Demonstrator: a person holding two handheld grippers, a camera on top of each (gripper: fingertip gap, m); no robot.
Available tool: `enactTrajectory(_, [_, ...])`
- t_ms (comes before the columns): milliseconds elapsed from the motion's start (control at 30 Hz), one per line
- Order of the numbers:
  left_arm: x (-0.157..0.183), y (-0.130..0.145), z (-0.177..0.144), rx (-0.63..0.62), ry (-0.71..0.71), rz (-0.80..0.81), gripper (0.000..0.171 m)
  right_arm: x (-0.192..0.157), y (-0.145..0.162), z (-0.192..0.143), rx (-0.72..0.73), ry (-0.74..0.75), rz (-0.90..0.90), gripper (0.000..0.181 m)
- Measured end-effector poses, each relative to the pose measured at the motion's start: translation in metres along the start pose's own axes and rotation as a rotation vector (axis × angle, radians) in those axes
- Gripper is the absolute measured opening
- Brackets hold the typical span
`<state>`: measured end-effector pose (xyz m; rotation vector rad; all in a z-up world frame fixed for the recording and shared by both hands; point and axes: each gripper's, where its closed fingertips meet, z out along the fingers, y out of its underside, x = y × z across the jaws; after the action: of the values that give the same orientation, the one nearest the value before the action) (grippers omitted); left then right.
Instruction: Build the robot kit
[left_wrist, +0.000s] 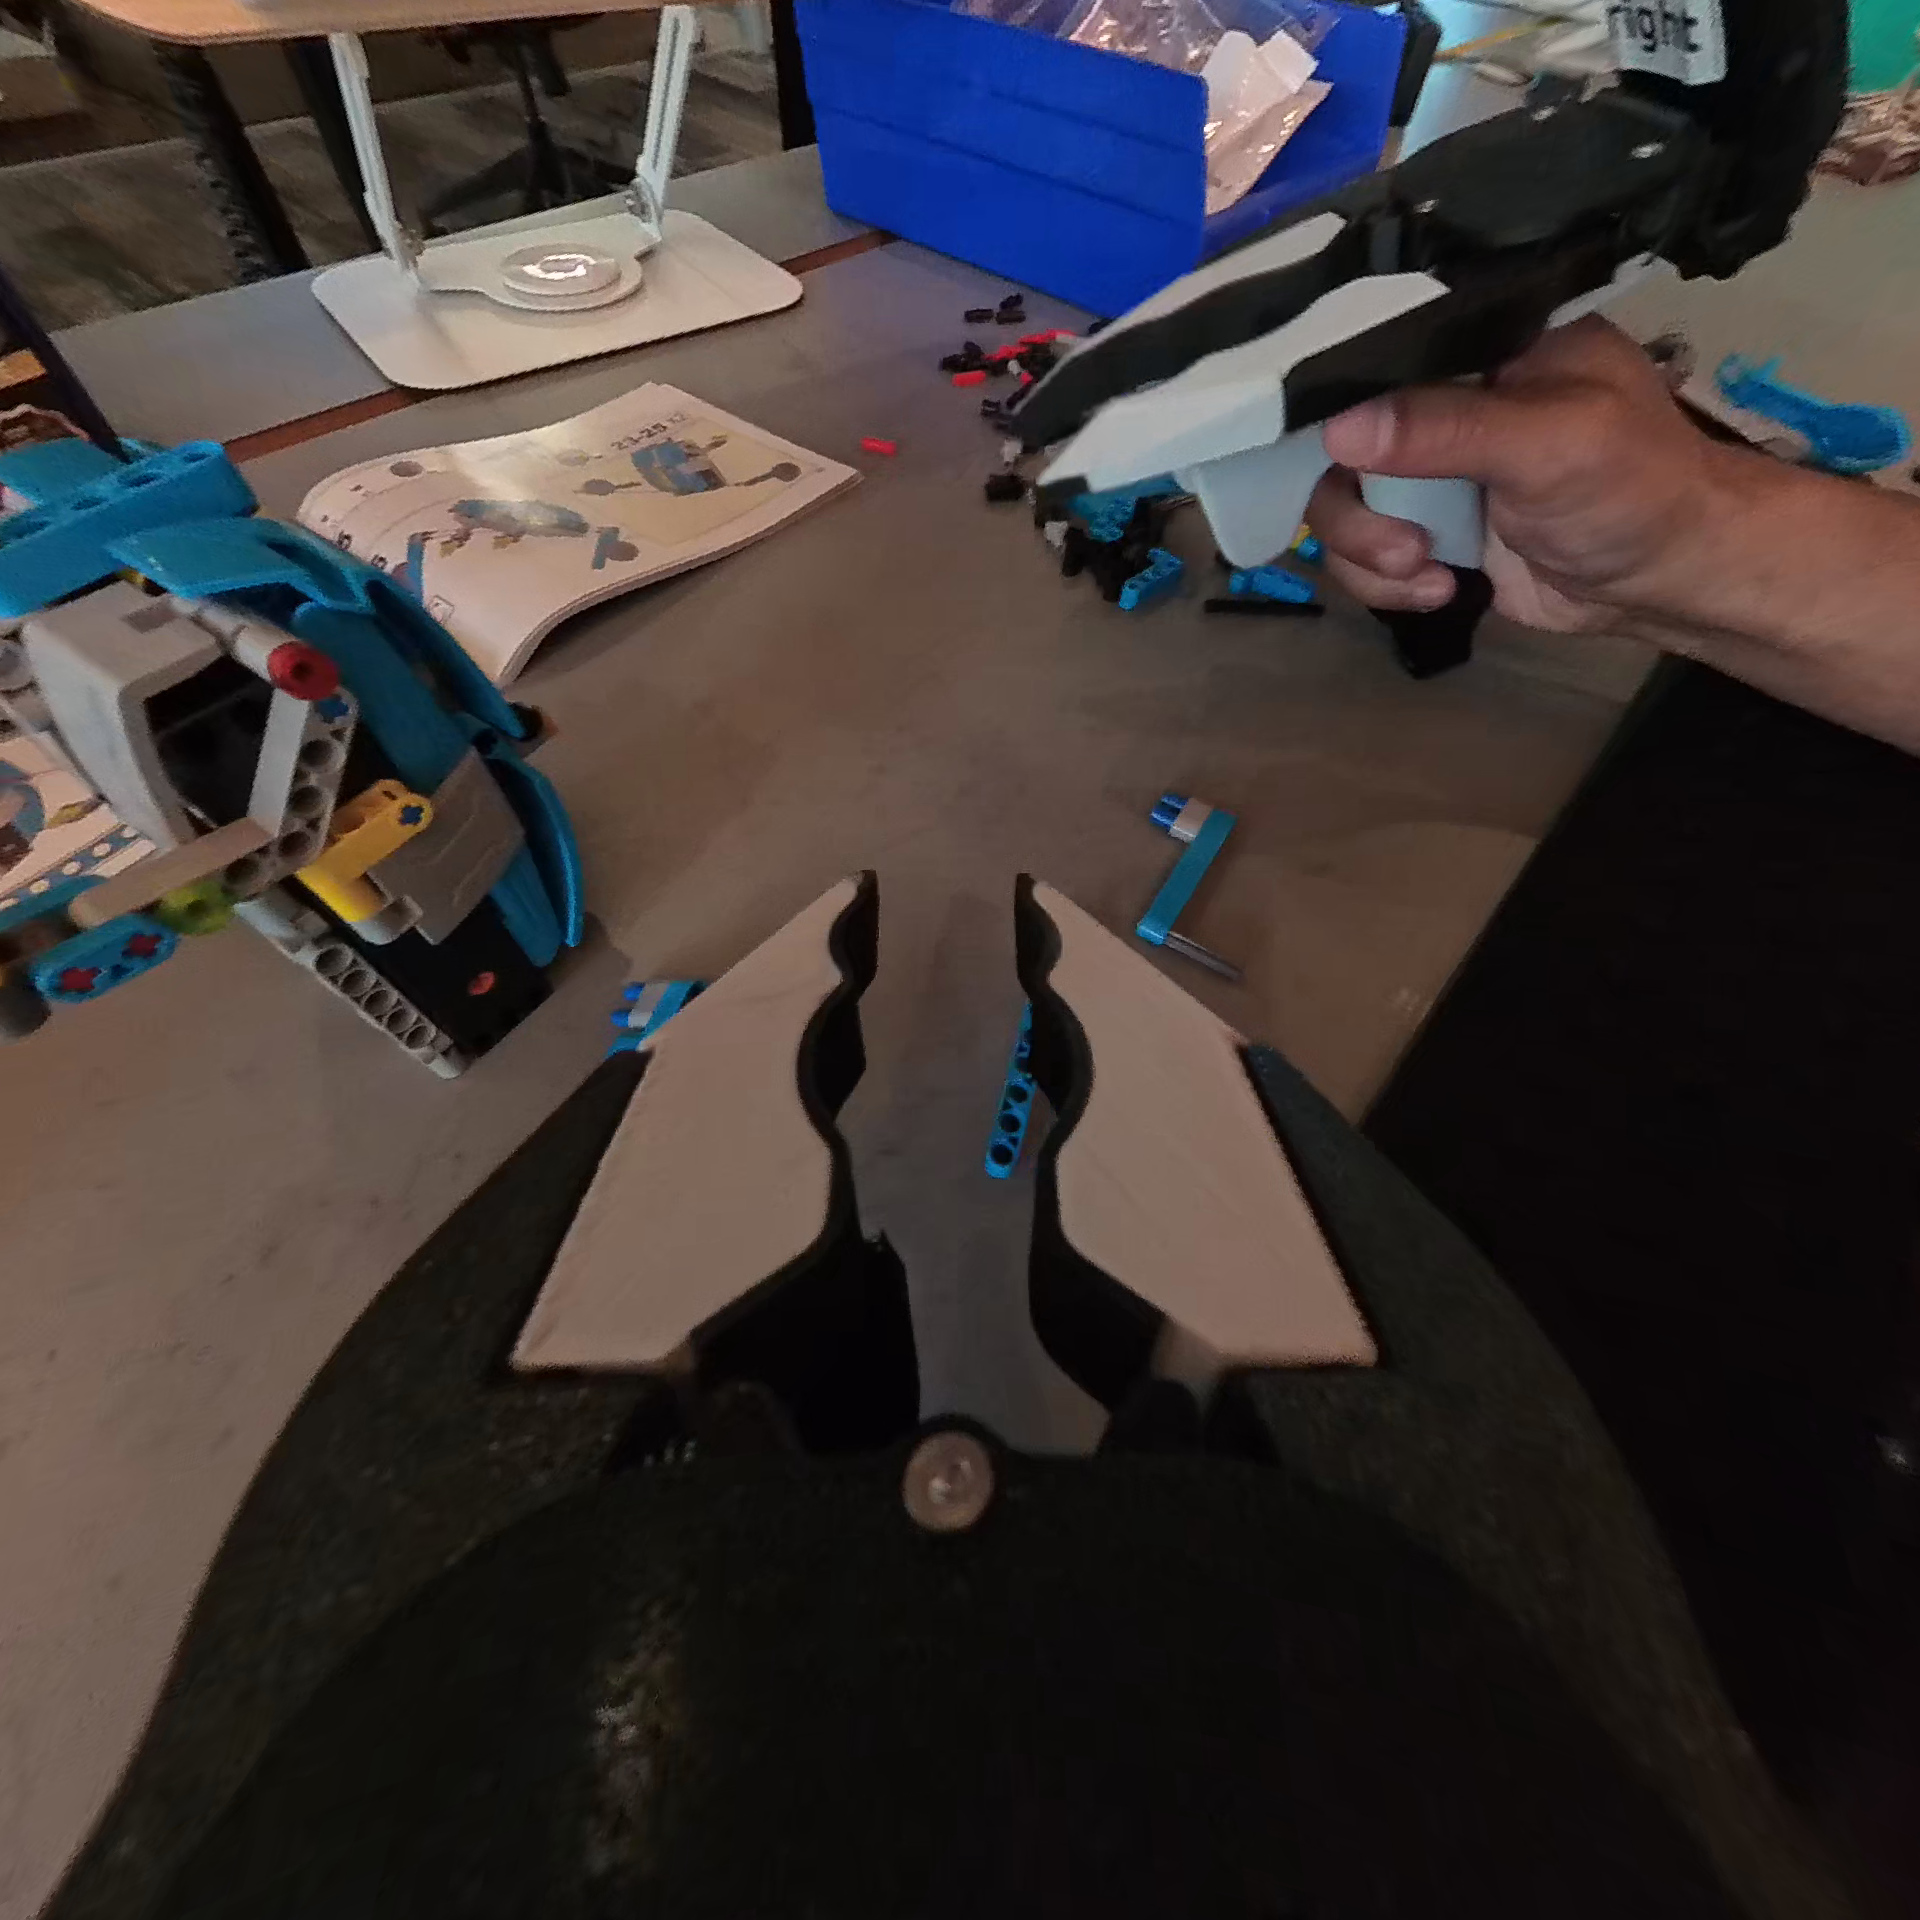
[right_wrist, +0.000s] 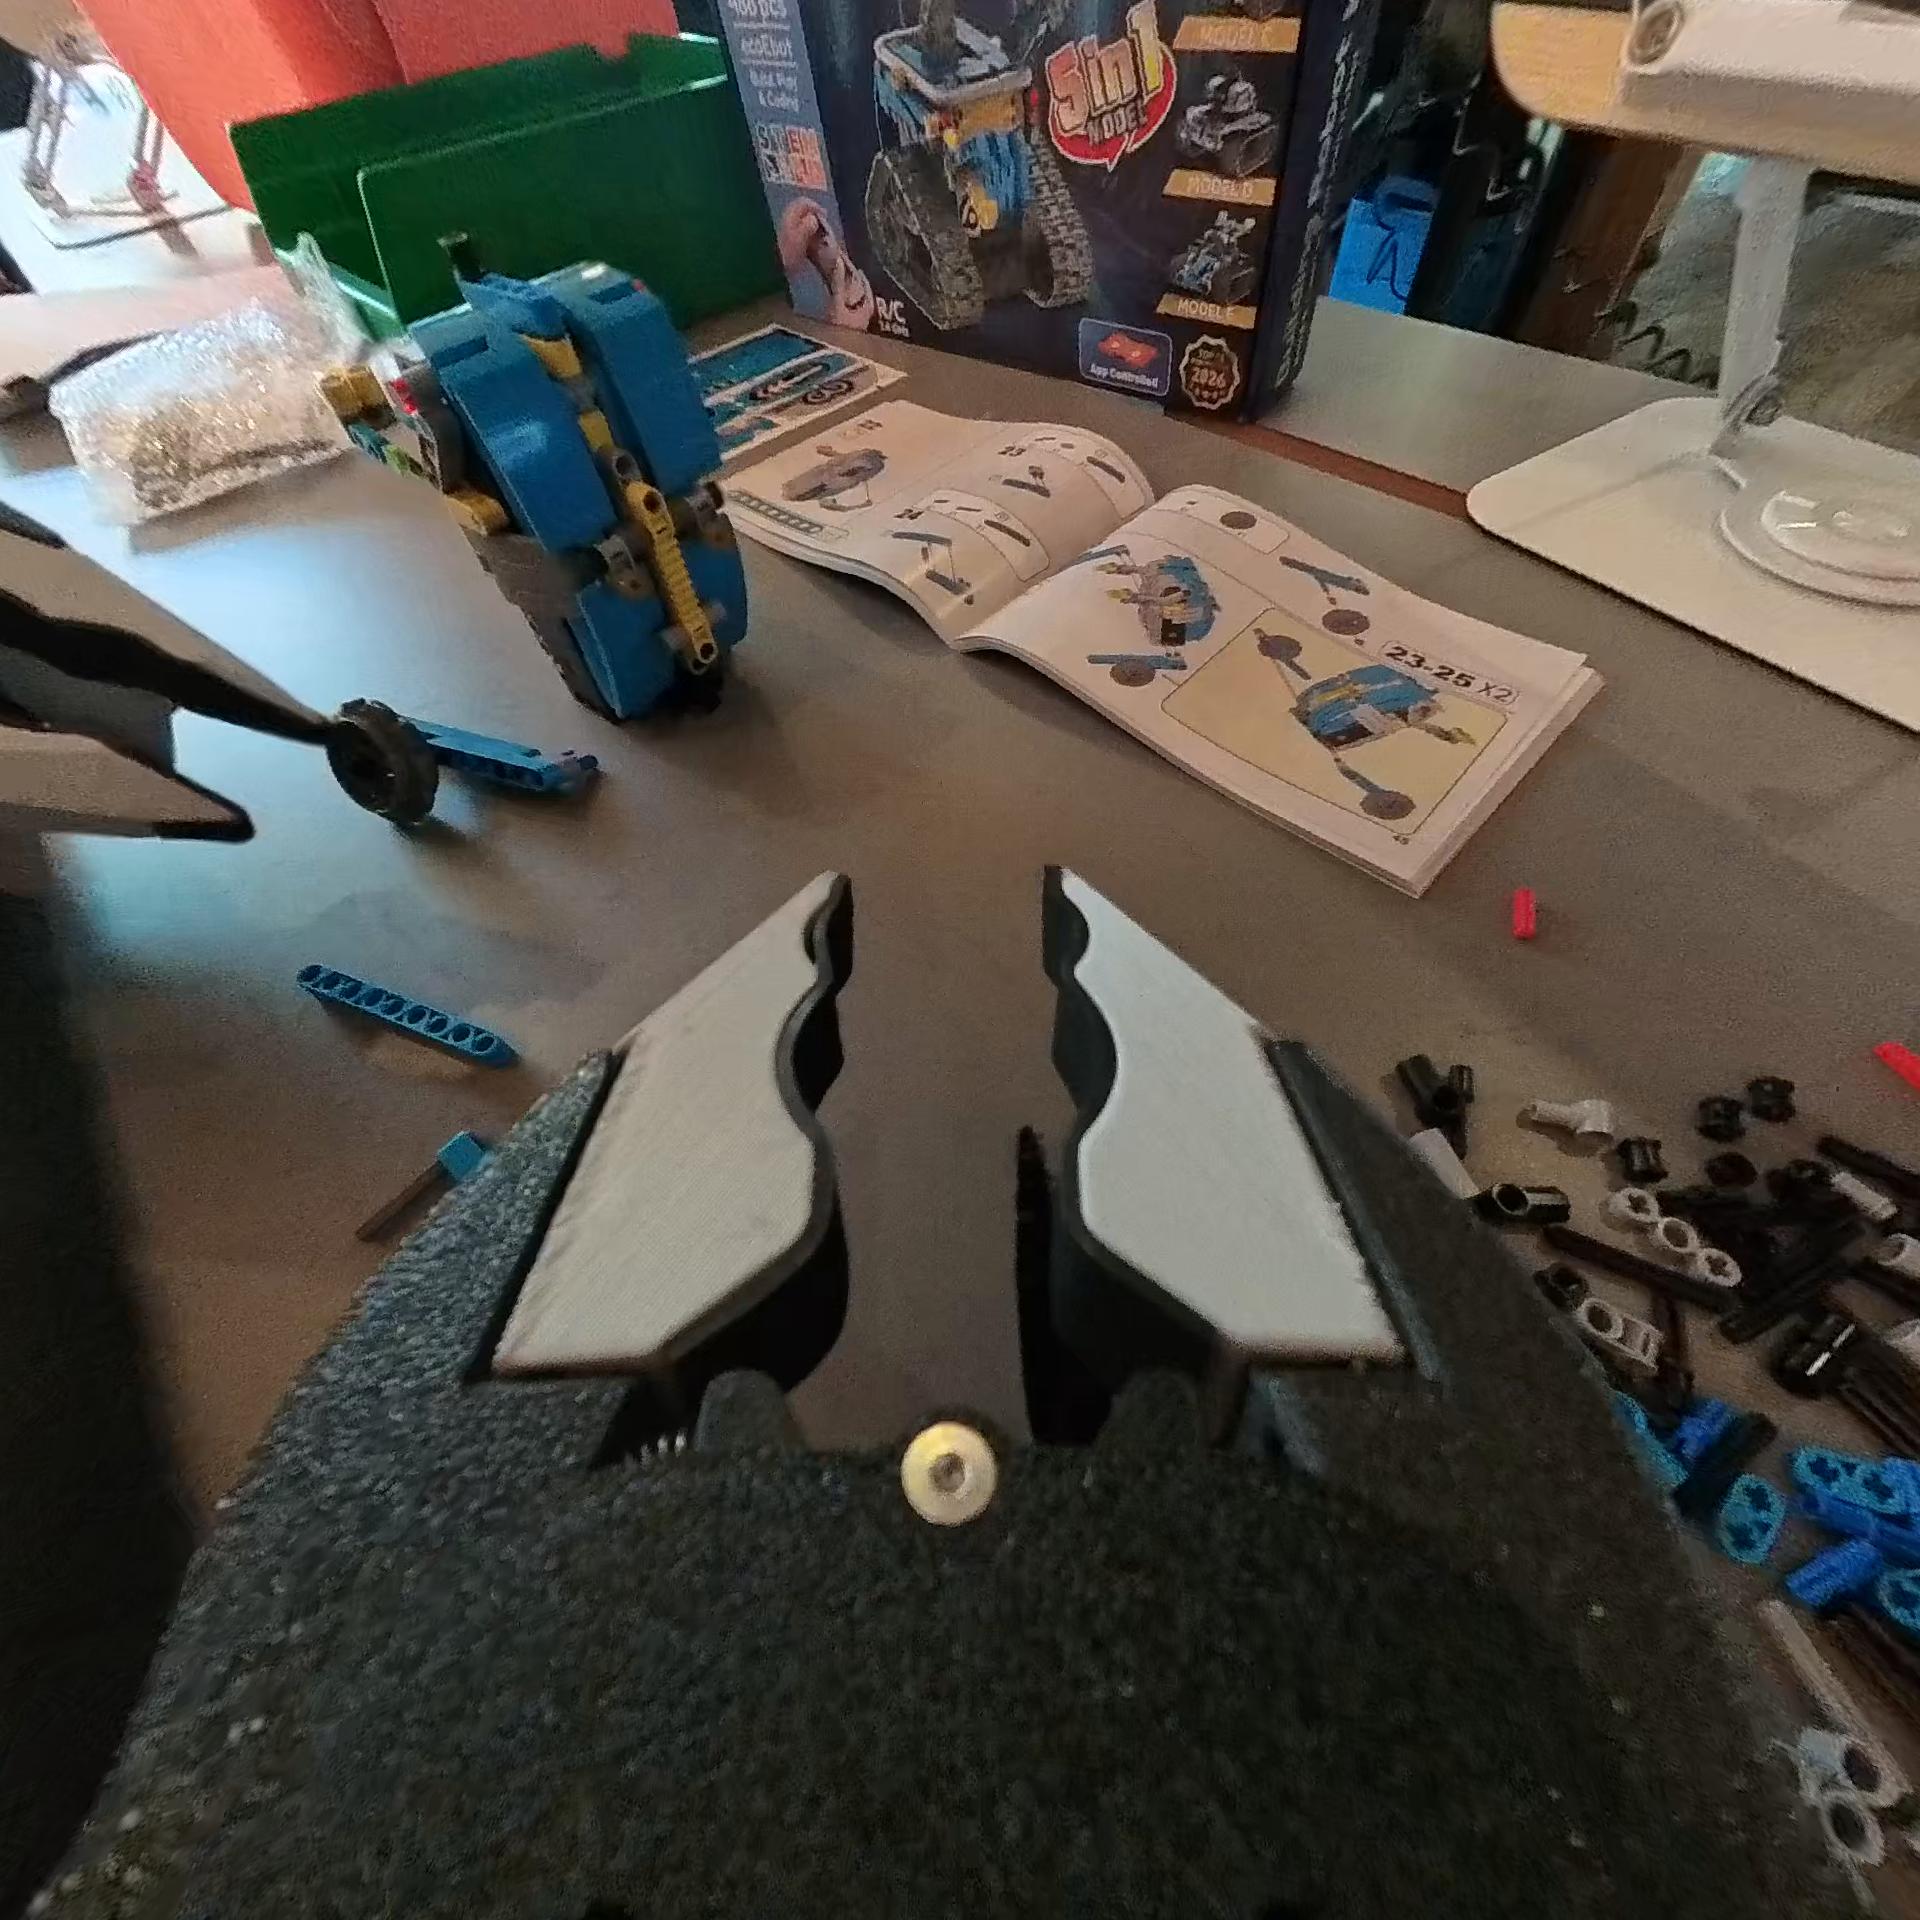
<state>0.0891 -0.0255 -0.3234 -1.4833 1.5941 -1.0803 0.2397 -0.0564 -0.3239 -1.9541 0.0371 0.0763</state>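
My left gripper (left_wrist: 945, 891) is open and empty, low over the grey table (left_wrist: 831, 727). A blue holed beam (left_wrist: 1011, 1107) lies under its right finger. A blue crank piece (left_wrist: 1190, 873) lies just to the right. In the right wrist view the left gripper (right_wrist: 281, 779) has one tip by a black wheel (right_wrist: 379, 764) on a blue beam (right_wrist: 509, 756). My right gripper (right_wrist: 945, 883) is open and empty above bare table. It also shows in the left wrist view (left_wrist: 1039, 447), held by a hand (left_wrist: 1558, 488). A blue brick model (right_wrist: 582, 520) stands ahead left.
An open instruction booklet (right_wrist: 1195, 623) lies in the middle. A pile of small black and blue parts (right_wrist: 1714, 1247) lies right. A printed box (right_wrist: 1039, 187), a green bin (right_wrist: 499, 177), a blue bin (left_wrist: 1091, 135) and a white stand (left_wrist: 561, 291) line the back. Some 15 cm of space lies between my two pairs of fingers. Measured from the fingertips, the black wheel (right_wrist: 379, 764) is 7 cm or so from the left gripper and 20 cm from the right.
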Motion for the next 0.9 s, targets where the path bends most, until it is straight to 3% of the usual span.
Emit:
enactTrajectory(167, [0.011, -0.007, -0.007, 0.062, 0.086, 0.010, 0.026, 0.002, -0.022, -0.013, 0.108, 0.028, -0.034, 0.036])
enactTrajectory(233, [0.011, -0.010, -0.010, 0.083, 0.105, -0.006, 0.026, 0.008, -0.021, -0.014, 0.107, 0.055, -0.047, 0.046])
enactTrajectory(400, [0.004, -0.026, -0.029, 0.225, 0.112, -0.068, 0.026, 0.035, -0.014, -0.033, 0.060, 0.133, -0.014, 0.037])
enactTrajectory(467, [0.001, -0.033, -0.040, 0.299, 0.135, -0.105, 0.026, 0.059, -0.007, -0.057, -0.014, 0.193, 0.002, 0.042])
enactTrajectory(600, [-0.013, -0.038, -0.049, 0.361, 0.164, -0.229, 0.026, 0.116, 0.014, -0.136, -0.177, 0.370, -0.004, 0.032])
enactTrajectory(733, [-0.016, -0.038, -0.050, 0.367, 0.166, -0.256, 0.026, 0.139, 0.035, -0.180, -0.269, 0.413, 0.082, 0.032])
enactTrajectory(900, [-0.004, -0.034, -0.041, 0.302, 0.134, -0.144, 0.026, 0.142, 0.039, -0.152, -0.319, 0.370, 0.106, 0.030])
